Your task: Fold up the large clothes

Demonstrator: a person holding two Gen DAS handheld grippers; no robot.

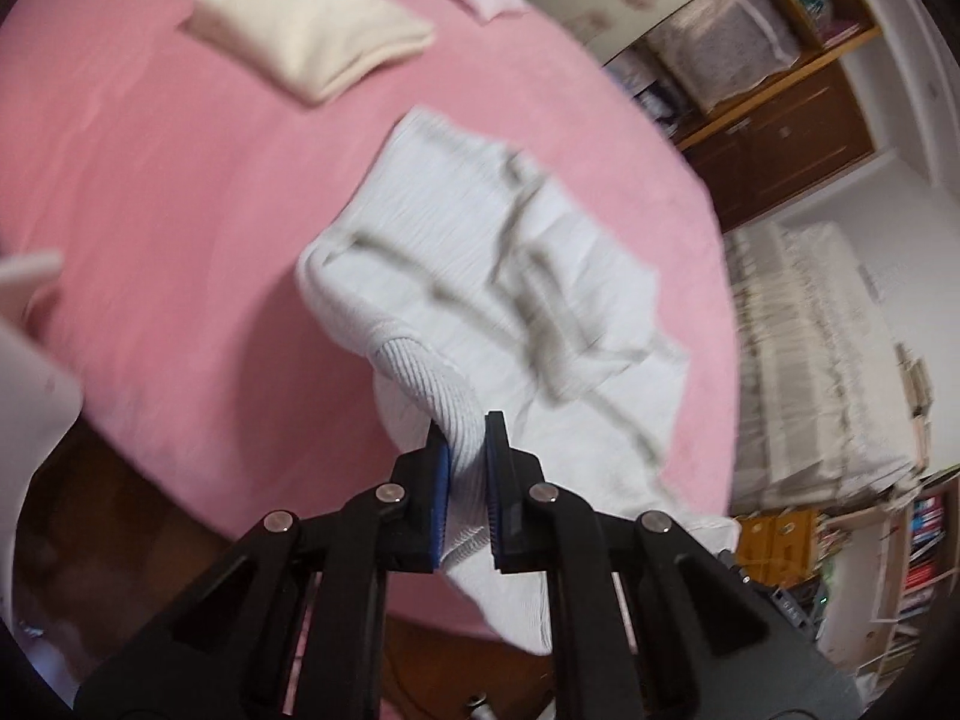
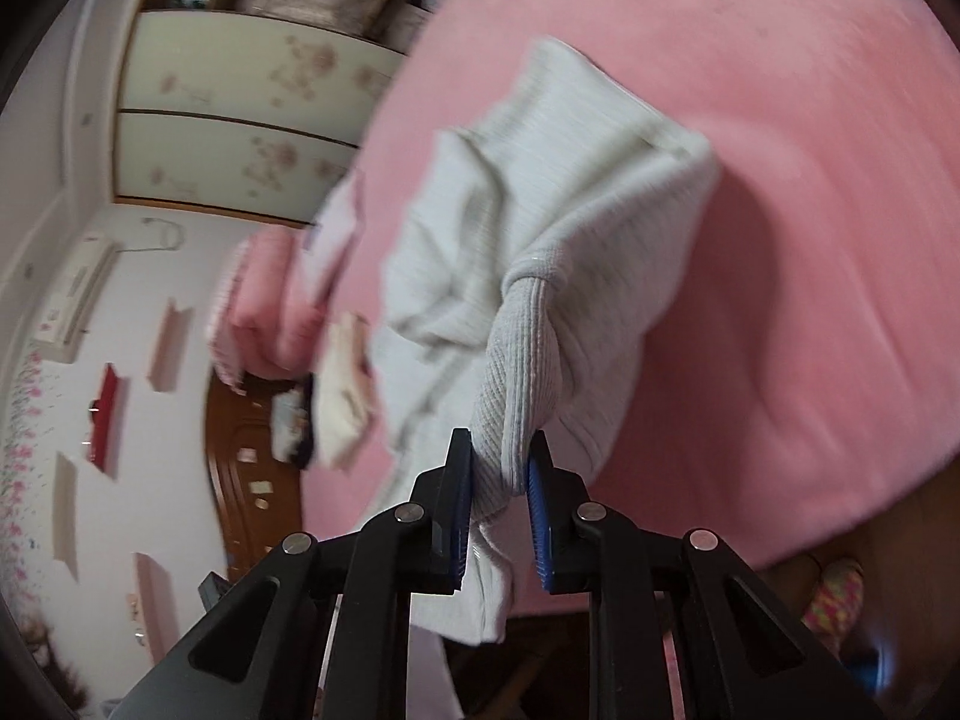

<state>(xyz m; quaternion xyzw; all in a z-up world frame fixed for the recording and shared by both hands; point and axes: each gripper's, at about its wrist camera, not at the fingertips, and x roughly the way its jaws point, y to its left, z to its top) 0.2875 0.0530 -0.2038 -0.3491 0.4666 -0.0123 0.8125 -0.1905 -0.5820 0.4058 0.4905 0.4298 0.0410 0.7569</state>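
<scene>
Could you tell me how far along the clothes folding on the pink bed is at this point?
Done: one cream garment lies folded flat on the pink bed. In hand: the left gripper and right gripper are each shut on a ribbed band of the white sweater, which hangs crumpled from them, part of it on the bed. Left: spreading the sweater flat and making every fold; none shows yet.

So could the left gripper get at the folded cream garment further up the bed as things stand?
Probably not: the left gripper is shut on the white sweater's ribbed hem. The bed between it and the cream garment looks bare.
</scene>
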